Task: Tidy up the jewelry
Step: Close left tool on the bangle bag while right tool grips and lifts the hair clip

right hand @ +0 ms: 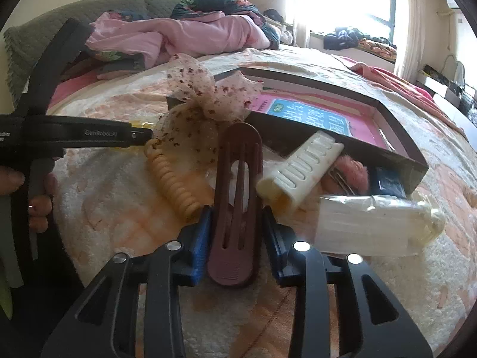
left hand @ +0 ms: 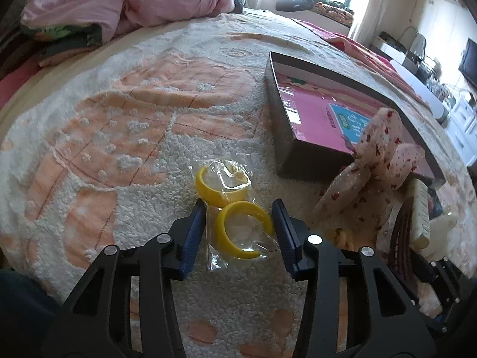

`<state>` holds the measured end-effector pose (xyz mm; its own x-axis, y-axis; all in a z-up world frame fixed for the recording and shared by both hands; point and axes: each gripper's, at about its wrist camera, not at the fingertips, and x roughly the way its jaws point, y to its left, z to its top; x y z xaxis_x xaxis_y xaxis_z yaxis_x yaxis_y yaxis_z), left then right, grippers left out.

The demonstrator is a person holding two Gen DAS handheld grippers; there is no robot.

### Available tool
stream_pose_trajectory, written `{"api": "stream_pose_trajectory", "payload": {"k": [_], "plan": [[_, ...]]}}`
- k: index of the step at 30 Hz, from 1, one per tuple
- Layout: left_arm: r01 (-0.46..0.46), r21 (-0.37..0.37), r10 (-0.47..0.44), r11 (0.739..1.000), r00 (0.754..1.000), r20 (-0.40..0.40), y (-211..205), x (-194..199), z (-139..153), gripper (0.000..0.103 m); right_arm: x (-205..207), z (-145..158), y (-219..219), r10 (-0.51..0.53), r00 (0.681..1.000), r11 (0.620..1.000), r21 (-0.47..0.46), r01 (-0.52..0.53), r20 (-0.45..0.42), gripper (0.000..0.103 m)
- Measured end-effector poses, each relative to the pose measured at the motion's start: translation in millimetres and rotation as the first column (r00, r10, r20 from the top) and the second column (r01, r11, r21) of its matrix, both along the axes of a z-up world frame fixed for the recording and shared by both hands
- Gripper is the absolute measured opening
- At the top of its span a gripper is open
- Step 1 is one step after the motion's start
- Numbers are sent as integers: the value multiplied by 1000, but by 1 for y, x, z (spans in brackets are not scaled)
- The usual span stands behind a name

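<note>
A clear plastic bag with two yellow hoop earrings (left hand: 235, 208) lies on the fluffy blanket. My left gripper (left hand: 238, 232) is open, its blue pads on either side of the nearer hoop, not touching it. A dark box lid with a pink inside (left hand: 322, 113) lies to the right; it also shows in the right wrist view (right hand: 328, 119). My right gripper (right hand: 237, 229) is closed around a mauve hair clip (right hand: 237, 208), pads at both sides. Beside it lie a white claw clip (right hand: 301, 167), a beige spiral hair tie (right hand: 173, 185) and a dotted fabric bow (right hand: 205, 98).
A wrapped white pack (right hand: 372, 223) lies right of the mauve clip. The left gripper's handle and the hand holding it (right hand: 38, 161) are at the left in the right wrist view. A pink quilt (left hand: 134, 3) is piled at the bed's far end.
</note>
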<state>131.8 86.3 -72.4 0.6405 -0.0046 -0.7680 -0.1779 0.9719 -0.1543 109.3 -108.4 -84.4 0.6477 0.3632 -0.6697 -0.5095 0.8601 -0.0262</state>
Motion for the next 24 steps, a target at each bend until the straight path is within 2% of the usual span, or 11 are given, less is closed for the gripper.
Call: {"api": "stream_pose_trajectory", "payload": {"k": [10,17,24], "plan": [[2,-17,-1,1000,998,69,3,-16,22,32,-16,17,-14,28,1000,998,64,-28,9,32],[41,20,-44,999,990,135,-16,-27,46,31,-25,33,-26,27,1000,993,112,-29,16,32],[122,52,-130,991,971,203,-46,-22,73,31,-17,58,-53,-68,995,991,116,60,68,32]]}}
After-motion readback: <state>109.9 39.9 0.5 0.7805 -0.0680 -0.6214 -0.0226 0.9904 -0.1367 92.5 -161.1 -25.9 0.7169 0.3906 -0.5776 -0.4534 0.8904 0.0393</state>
